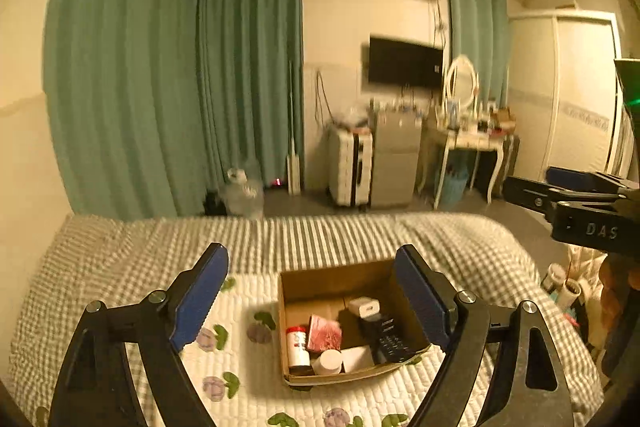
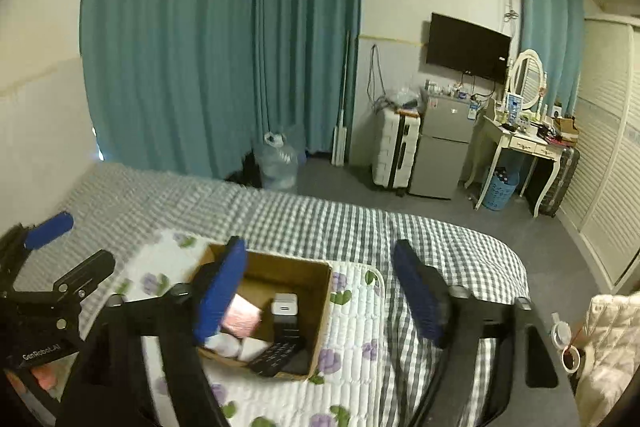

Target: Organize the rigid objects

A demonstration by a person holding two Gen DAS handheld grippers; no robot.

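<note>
An open cardboard box point(image 1: 288, 291) sits on a floral quilted mat on the bed; it also shows in the right wrist view point(image 2: 320, 291). Inside lie a red-capped bottle point(image 1: 298, 345), a pink packet point(image 1: 325, 333), a white jar point(image 1: 329, 362), a white charger point(image 1: 364, 306) and a black remote point(image 1: 390, 341). My left gripper point(image 1: 312, 291) is open and empty, held above the box. My right gripper point(image 2: 320, 295) is open and empty, above the box's right side. Each gripper shows at the edge of the other's view.
The bed has a grey checked cover point(image 2: 440, 239). Beyond it stand green curtains, a water jug point(image 2: 280, 159), a white suitcase point(image 2: 396, 151), a small fridge point(image 2: 444, 147), a dressing table point(image 2: 524, 143) and a wardrobe. Cups stand on the floor at right point(image 2: 568, 351).
</note>
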